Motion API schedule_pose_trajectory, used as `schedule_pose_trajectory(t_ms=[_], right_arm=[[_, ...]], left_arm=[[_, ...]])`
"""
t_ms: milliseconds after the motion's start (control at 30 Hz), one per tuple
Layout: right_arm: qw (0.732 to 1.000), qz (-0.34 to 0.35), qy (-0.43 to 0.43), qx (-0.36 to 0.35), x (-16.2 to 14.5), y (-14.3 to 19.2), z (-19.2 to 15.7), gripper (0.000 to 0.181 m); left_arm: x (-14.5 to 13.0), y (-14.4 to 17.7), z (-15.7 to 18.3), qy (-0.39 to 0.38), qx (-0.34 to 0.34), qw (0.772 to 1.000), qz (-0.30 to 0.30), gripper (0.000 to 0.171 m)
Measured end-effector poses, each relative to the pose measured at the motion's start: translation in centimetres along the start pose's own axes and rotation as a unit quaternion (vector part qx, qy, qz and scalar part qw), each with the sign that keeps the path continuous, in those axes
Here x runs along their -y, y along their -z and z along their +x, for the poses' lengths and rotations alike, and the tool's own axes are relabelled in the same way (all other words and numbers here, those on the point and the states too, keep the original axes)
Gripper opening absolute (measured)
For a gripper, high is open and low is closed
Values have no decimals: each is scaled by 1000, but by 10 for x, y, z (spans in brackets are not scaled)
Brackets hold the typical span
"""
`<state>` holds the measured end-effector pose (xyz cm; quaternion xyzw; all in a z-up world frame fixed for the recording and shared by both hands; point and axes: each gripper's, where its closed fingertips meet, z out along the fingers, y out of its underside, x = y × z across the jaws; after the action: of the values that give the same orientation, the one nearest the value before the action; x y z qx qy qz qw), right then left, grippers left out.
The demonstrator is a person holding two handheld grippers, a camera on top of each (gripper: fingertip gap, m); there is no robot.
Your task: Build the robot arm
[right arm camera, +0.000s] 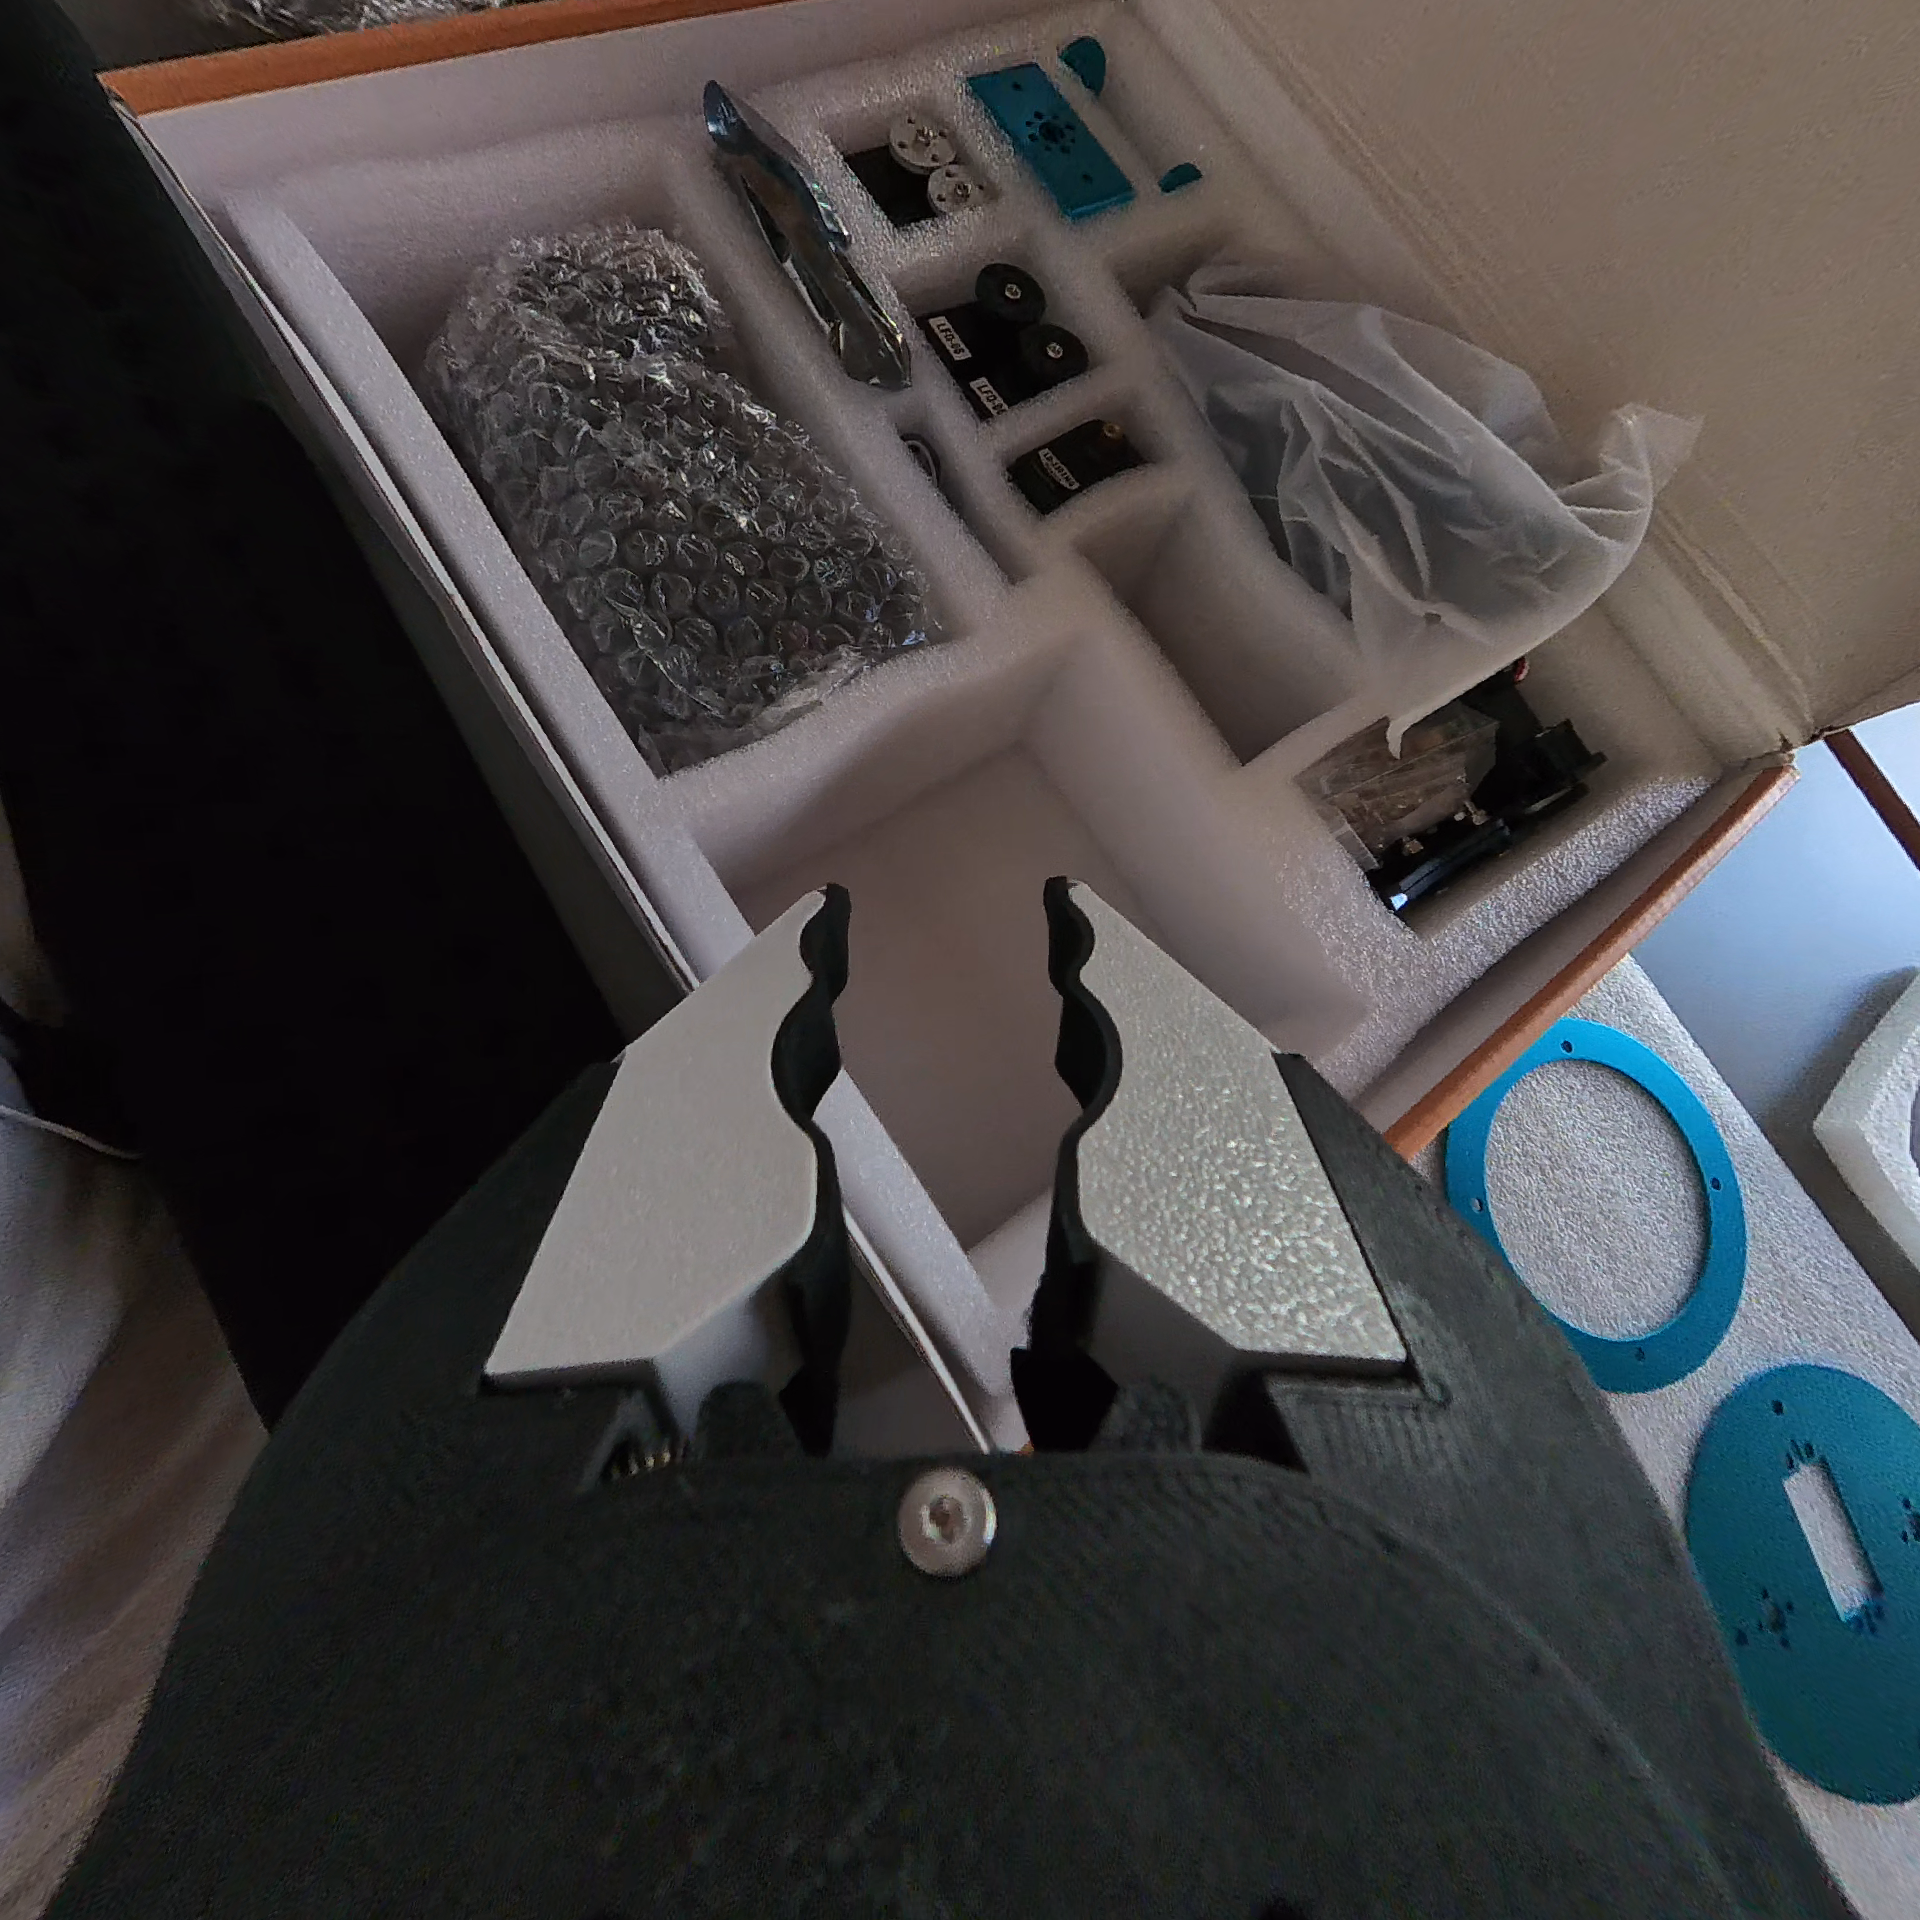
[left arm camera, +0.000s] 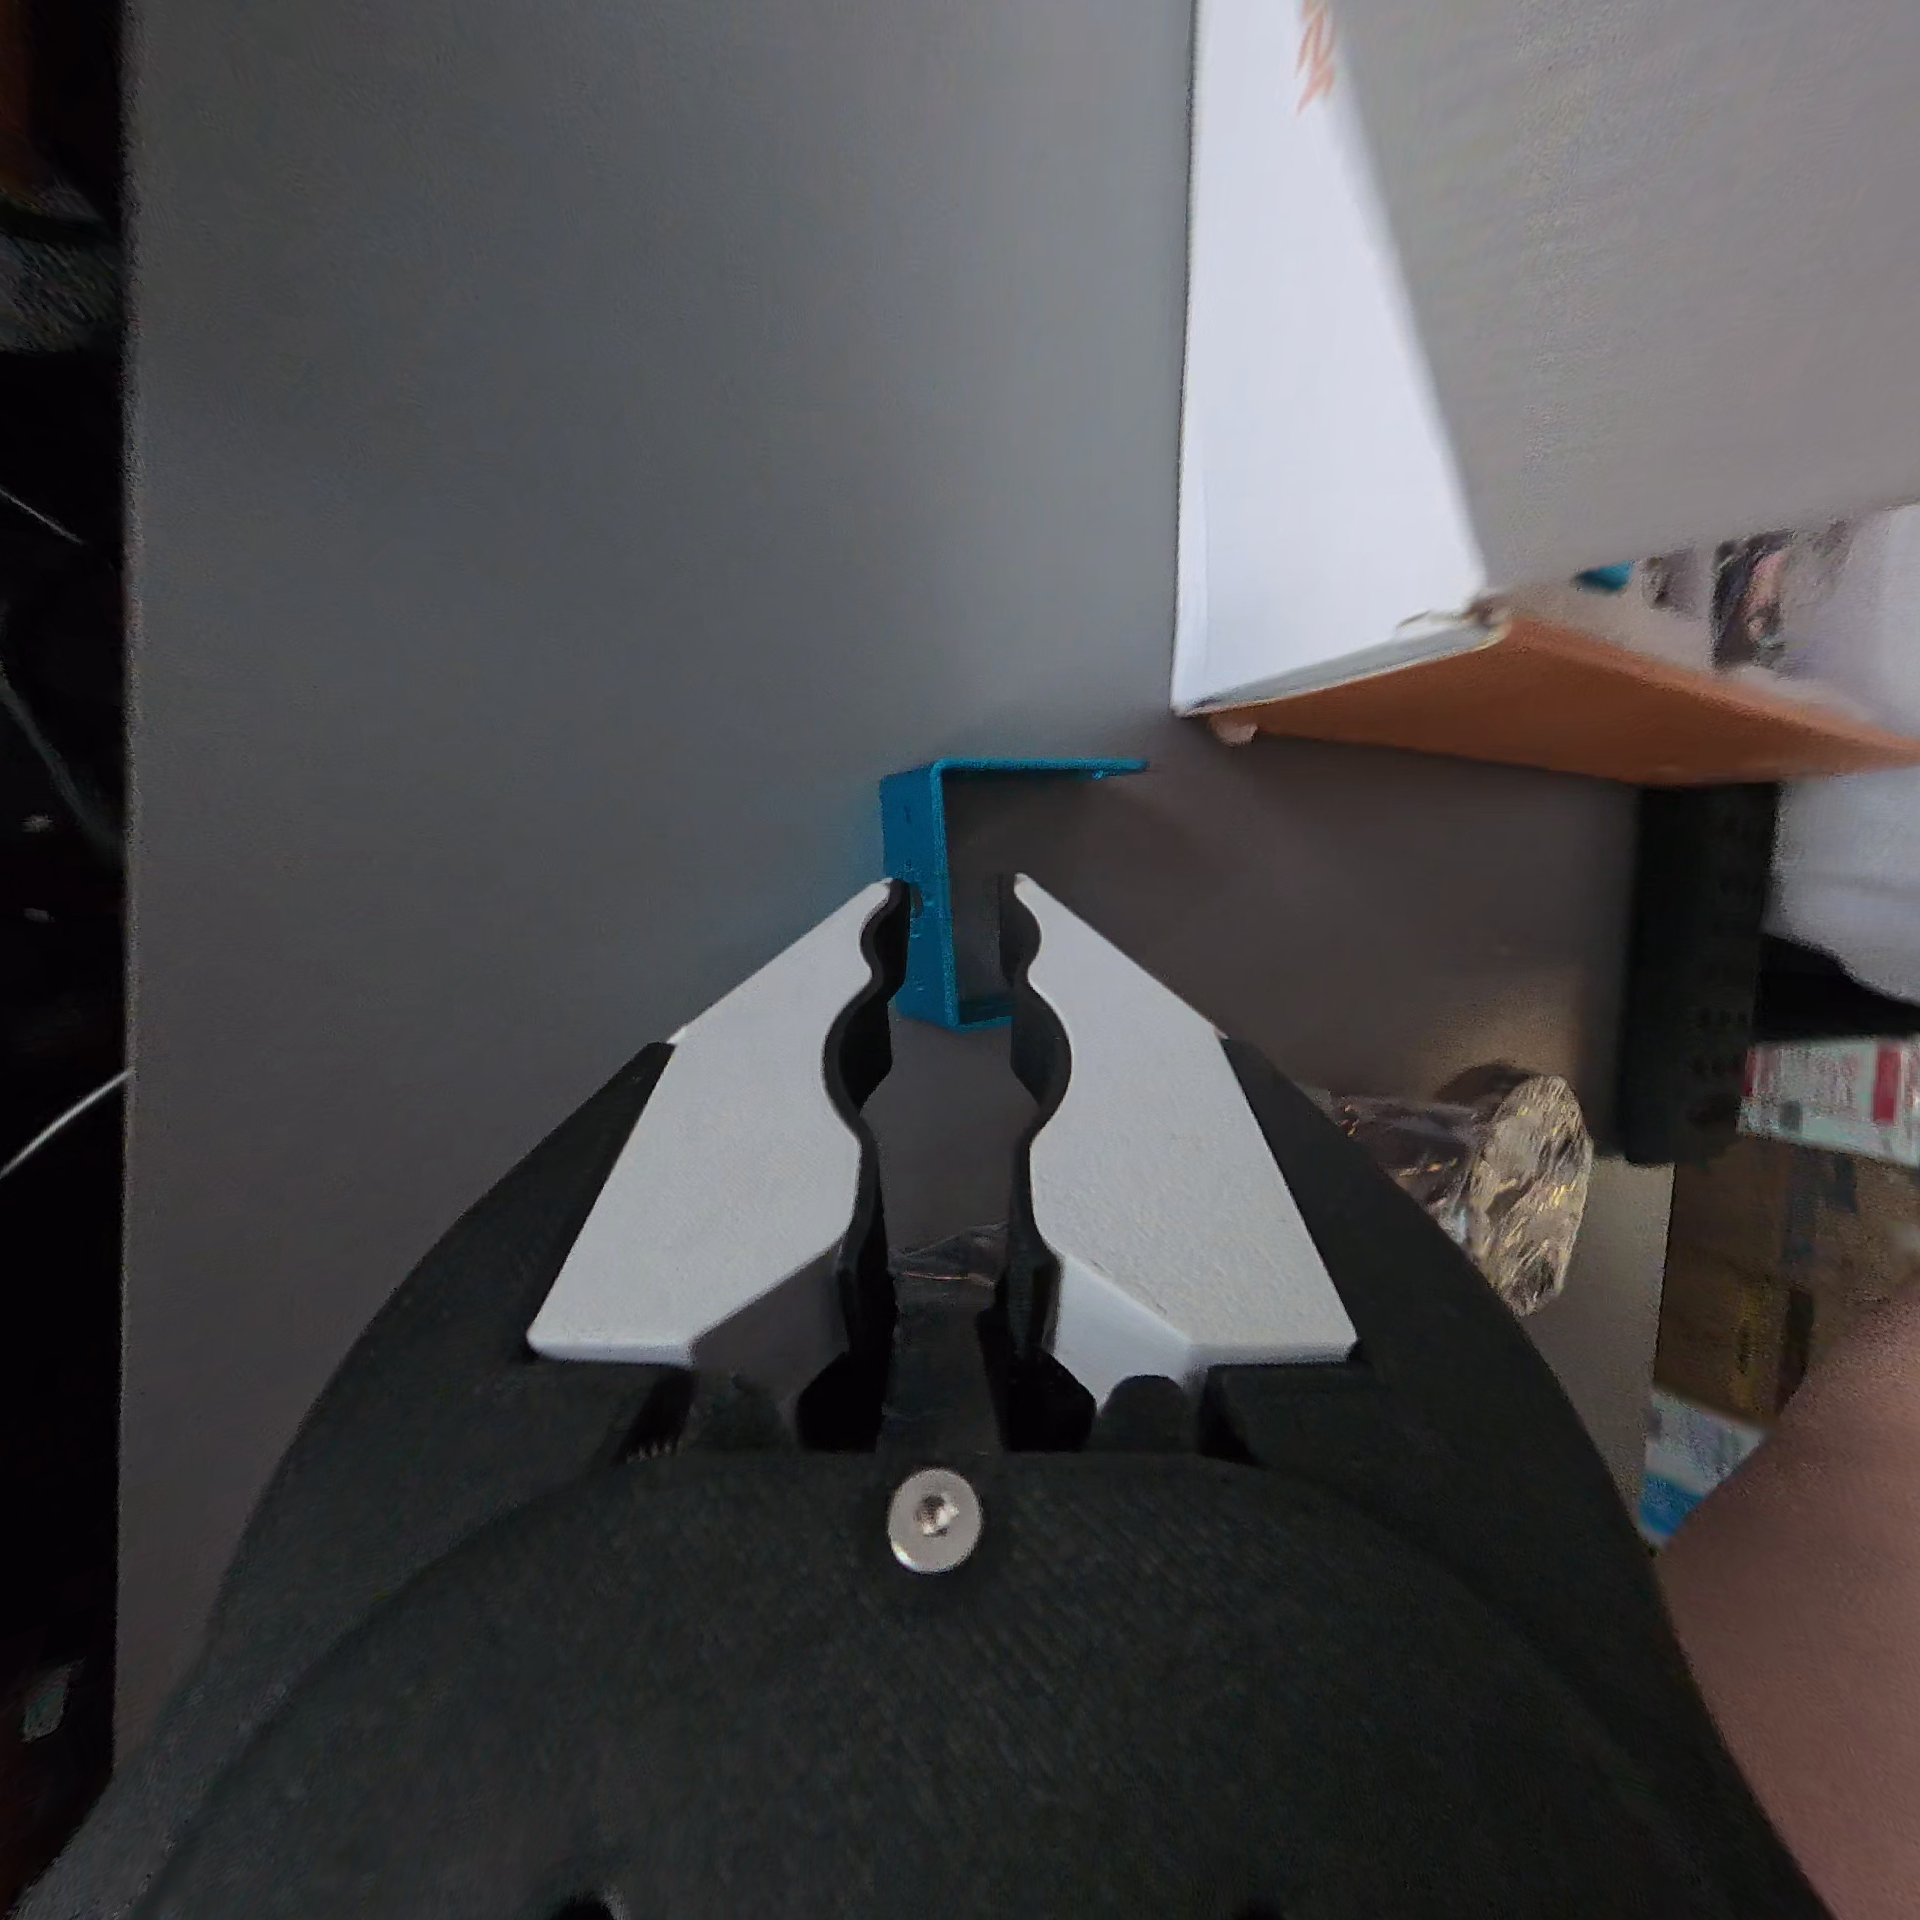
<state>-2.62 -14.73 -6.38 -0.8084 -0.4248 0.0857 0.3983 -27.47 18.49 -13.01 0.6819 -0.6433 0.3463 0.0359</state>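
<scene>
The left gripper [left arm camera: 951, 883] pinches a blue U-shaped metal bracket [left arm camera: 940, 899] over the grey counter [left arm camera: 520, 520]. The right gripper [right arm camera: 945, 899], parted and holding nothing, hovers above an empty compartment of the white foam-lined box [right arm camera: 1049, 707], beside the bubble-wrapped bundle [right arm camera: 665, 488].

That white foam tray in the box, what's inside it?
The foam tray holds a bubble-wrapped bundle, black motors, a blue plate and a crumpled bag. The wrap hides its contents.
</scene>
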Motion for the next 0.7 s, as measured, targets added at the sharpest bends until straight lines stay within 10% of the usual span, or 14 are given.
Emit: schedule_pose_trajectory(t_ms=[233, 333, 433, 567, 700], right_arm=[[1000, 16, 9, 0, -7, 5, 1, 39], [999, 33, -1, 11, -12, 6, 1, 39], [999, 47, 0, 22, -8, 4, 0, 39], [997, 68, 20, 22, 2, 9, -9, 39], [995, 95, 26, 18, 5, 27, -21, 39]], left_arm=[[41, 81, 97, -119, 204, 944, 230, 15], [53, 76, 153, -214, 345, 882, 240, 7], [75, 21, 189, -227, 318, 906, 161, 17], [108, -31, 156, 1, 294, 948, 122, 3], [115, -52, 131, 175, 272, 937, 129, 6]])
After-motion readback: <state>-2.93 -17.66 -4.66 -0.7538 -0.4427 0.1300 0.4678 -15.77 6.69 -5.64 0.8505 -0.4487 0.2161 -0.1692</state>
